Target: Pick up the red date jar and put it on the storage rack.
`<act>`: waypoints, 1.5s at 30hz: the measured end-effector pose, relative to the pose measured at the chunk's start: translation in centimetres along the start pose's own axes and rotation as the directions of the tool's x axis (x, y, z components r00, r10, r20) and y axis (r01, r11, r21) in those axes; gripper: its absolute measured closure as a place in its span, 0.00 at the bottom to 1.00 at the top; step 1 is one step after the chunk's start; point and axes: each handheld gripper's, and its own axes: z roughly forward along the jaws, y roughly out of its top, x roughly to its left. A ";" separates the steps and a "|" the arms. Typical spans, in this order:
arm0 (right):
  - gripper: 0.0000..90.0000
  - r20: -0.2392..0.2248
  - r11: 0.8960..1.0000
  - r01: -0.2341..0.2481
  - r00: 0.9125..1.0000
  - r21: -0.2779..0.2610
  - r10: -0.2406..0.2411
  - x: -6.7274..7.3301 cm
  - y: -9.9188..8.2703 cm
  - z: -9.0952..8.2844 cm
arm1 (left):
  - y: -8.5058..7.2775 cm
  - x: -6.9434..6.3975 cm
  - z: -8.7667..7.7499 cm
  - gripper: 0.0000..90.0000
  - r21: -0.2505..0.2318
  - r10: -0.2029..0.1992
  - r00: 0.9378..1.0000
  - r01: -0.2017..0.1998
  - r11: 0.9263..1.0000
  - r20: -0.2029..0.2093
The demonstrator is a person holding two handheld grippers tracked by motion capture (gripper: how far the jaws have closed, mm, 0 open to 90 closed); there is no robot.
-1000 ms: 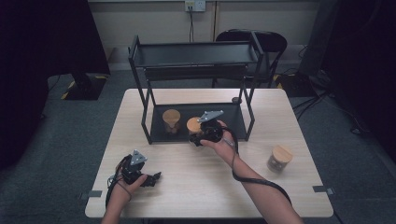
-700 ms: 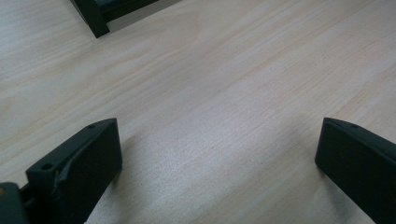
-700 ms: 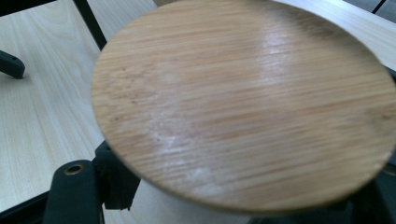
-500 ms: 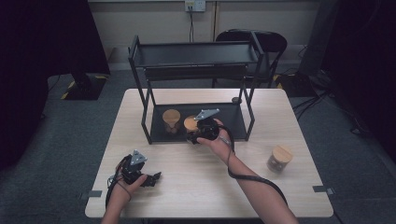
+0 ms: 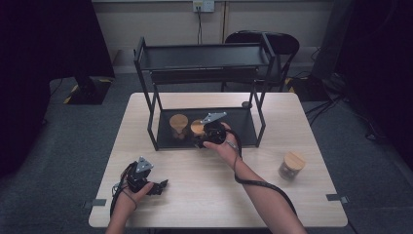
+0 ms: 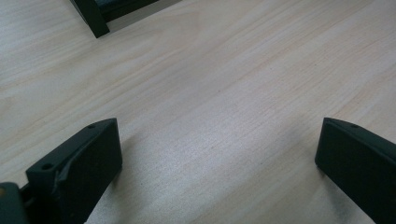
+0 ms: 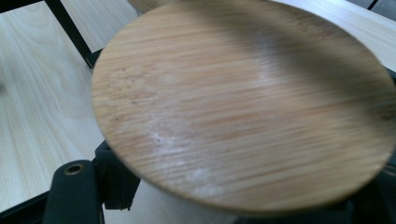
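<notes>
A jar with a round bamboo lid point(image 5: 197, 127) is at the front of the black rack's lower shelf point(image 5: 243, 127), and my right gripper point(image 5: 200, 139) is shut on it. In the right gripper view the lid point(image 7: 243, 102) is very close, and the pale jar body point(image 7: 187, 207) sits between the jaws of the right gripper point(image 7: 224, 210). A second lidded jar point(image 5: 178, 122) stands on the shelf just left of it. My left gripper point(image 5: 160, 185) rests open near the table's front left, with bare wood between the jaws of the left gripper point(image 6: 219, 135).
A third lidded jar point(image 5: 292, 165) stands alone on the table's right side. The black rack point(image 5: 204, 57) has an upper shelf and thin legs; one leg point(image 6: 91, 16) lies ahead of the left gripper. A chair point(image 5: 272, 44) is behind the table point(image 5: 204, 195).
My right gripper has edged slightly left and inward toward the shelf with the jar in it. The left gripper has stayed put.
</notes>
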 end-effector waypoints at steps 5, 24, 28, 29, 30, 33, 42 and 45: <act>0.28 0.010 1.000 0.002 1.000 0.001 -0.002 -0.2 0.4 0.3 | 0.0 0.0 0.0 0.00 0.000 0.000 1.000 0.000 1.000 0.000; 0.28 0.042 1.000 -0.009 0.999 0.020 0.008 -1.3 0.6 1.8 | 0.0 0.0 0.0 0.00 0.000 0.000 1.000 0.000 1.000 0.000; 0.28 0.049 1.000 -0.012 0.999 0.021 0.011 -1.5 0.6 2.0 | 0.0 0.0 0.0 0.00 0.000 0.000 1.000 0.000 1.000 0.000; 0.28 0.048 1.000 -0.014 0.999 0.019 0.013 -1.5 0.7 2.1 | 0.0 0.0 0.0 0.00 0.000 0.000 1.000 0.000 1.000 0.000; 0.28 0.048 1.000 -0.015 0.999 0.020 0.014 -1.6 0.7 2.1 | 0.0 0.0 0.0 0.00 0.000 0.000 1.000 0.000 1.000 0.000; 0.28 0.051 1.000 -0.015 0.999 0.020 0.014 -1.6 0.7 2.3 | 0.0 0.0 0.0 0.00 0.000 0.000 1.000 0.000 1.000 0.000; 0.28 0.055 1.000 -0.023 0.998 0.021 0.022 -1.9 0.6 2.7 | 0.0 0.0 0.0 0.00 0.000 0.000 1.000 0.000 1.000 0.000; 0.28 0.054 0.999 -0.030 0.998 0.017 0.029 -1.9 0.6 2.8 | 0.0 0.0 0.0 0.00 0.000 0.000 1.000 0.000 1.000 0.000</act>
